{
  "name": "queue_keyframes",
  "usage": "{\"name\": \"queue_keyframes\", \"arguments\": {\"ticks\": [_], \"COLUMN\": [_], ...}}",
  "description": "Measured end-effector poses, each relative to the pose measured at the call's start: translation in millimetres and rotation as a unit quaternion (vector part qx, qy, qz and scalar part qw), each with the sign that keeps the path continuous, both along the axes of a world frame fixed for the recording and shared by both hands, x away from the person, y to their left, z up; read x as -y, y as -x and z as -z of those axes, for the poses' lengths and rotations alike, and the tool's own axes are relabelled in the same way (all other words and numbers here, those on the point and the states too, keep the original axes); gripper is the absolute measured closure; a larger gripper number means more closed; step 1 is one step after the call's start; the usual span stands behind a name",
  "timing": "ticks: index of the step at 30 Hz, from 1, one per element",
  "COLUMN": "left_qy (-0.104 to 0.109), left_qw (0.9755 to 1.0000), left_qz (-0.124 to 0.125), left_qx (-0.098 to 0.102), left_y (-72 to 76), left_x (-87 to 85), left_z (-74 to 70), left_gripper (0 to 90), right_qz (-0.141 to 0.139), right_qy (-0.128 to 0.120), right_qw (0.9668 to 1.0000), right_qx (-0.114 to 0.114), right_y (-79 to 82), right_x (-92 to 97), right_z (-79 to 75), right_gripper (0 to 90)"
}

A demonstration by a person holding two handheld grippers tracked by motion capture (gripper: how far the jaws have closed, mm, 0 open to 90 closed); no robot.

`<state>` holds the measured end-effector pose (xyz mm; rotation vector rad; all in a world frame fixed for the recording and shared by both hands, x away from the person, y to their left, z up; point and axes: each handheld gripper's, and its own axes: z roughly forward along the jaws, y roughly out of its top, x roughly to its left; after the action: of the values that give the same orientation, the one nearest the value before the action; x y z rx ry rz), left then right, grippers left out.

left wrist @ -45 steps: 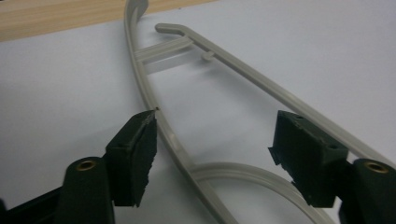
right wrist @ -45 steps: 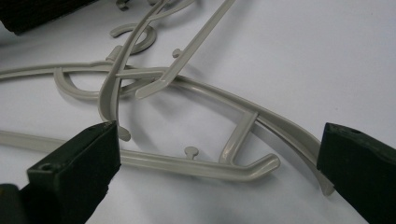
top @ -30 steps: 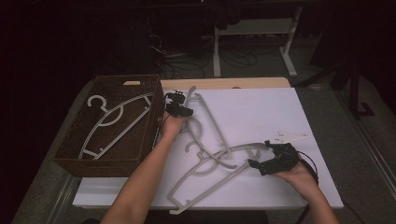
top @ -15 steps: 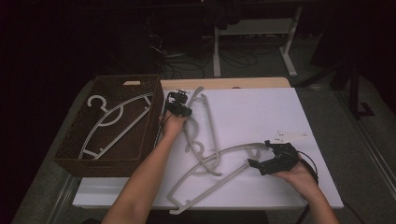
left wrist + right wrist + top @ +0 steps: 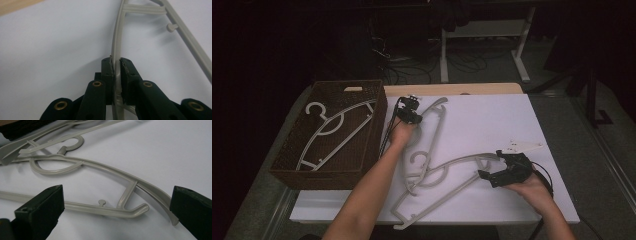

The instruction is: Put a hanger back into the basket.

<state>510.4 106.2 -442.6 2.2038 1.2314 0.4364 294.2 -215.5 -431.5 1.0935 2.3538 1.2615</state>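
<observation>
The white rectangular table top (image 5: 492, 120) is lit brightly, and a strip of pale wood (image 5: 452, 89) shows along its far edge. The room behind it is very dark. On the dark floor (image 5: 562, 85) behind the table stands a white metal desk frame with two legs (image 5: 523, 65). Black cables (image 5: 412, 75) lie tangled on the floor near this frame.
</observation>
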Motion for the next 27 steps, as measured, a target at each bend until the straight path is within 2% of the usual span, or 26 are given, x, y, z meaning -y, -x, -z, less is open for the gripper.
{"name": "queue_keyframes", "arguments": {"ticks": [4, 6, 8, 9, 10, 12, 13, 14, 15, 19, 23, 24, 26, 27], "left_qy": [0.009, 0.011, 0.01, 0.011, 0.011, 0.001, 0.0, 0.0, -0.004, -0.006, -0.007, -0.006, -0.006, -0.004], "left_qw": [0.9993, 0.9981, 0.9958, 0.9925, 0.9925, 0.9894, 0.9863, 0.9863, 0.9845, 0.9834, 0.9839, 0.9848, 0.9856, 0.9862], "left_qz": [0.033, 0.059, 0.088, 0.12, 0.12, 0.144, 0.164, 0.164, 0.175, 0.181, 0.178, 0.173, 0.169, 0.166], "left_qx": [0.012, 0.017, 0.019, 0.018, 0.018, 0.016, 0.015, 0.015, 0.009, 0.003, -0.007, -0.008, -0.005, -0.002], "left_y": [3.5, 6.2, 9.3, 12.6, 12.6, 16.2, 19.1, 19.1, 20.3, 21.3, 19.6, 19.6, 20.1, 20.8], "left_x": [14.3, 25.2, 38.4, 53.2, 53.2, 68.3, 81.6, 81.6, 91.4, 100.3, 100.8, 99.9, 96.1, 93.7], "left_z": [-8.6, -13.3, -16.6, -17.5, -17.5, -16.7, -14.0, -14.0, -10.0, -2.7, 4.7, 5.2, 2.9, 0.6], "left_gripper": [82.1, 82.1, 82.1, 82.1, 82.1, 82.1, 82.1, 82.1, 82.1, 82.0, 81.1, 74.5, 72.5, 67.1], "right_qz": [0.0, -0.001, -0.002, -0.001, -0.001, -0.001, -0.002, -0.002, -0.002, -0.002, -0.002, -0.002, -0.003, -0.003], "right_qy": [0.0, 0.001, 0.001, 0.0, 0.0, -0.001, -0.001, -0.001, -0.001, -0.002, -0.003, -0.002, -0.001, -0.002], "right_qw": [1.0, 1.0, 1.0, 1.0, 1.0, 1.0, 1.0, 1.0, 1.0, 1.0, 1.0, 1.0, 1.0, 1.0], "right_qx": [0.0, 0.001, 0.002, 0.002, 0.002, 0.003, 0.003, 0.003, 0.004, 0.004, 0.004, 0.004, 0.004, 0.003], "right_y": [0.0, 0.1, 0.3, 0.3, 0.3, 0.8, 1.0, 1.2, 1.2, 1.3, 1.6, 1.5, 1.6, 1.6], "right_x": [-0.2, -0.6, -0.7, -0.6, -0.6, -0.3, -0.2, -0.1, 0.1, 0.6, 0.8, 0.5, 0.4, 0.3], "right_z": [0.0, -0.2, -0.5, -0.6, -0.6, -1.0, -1.3, -1.5, -1.6, -1.7, -1.9, -1.8, -1.8, -1.7], "right_gripper": [0.0, 0.0, 0.0, 0.0, 0.0, 0.0, 0.0, 0.0, 0.0, 0.0, 0.0, 0.0, 0.0, 0.0]}}
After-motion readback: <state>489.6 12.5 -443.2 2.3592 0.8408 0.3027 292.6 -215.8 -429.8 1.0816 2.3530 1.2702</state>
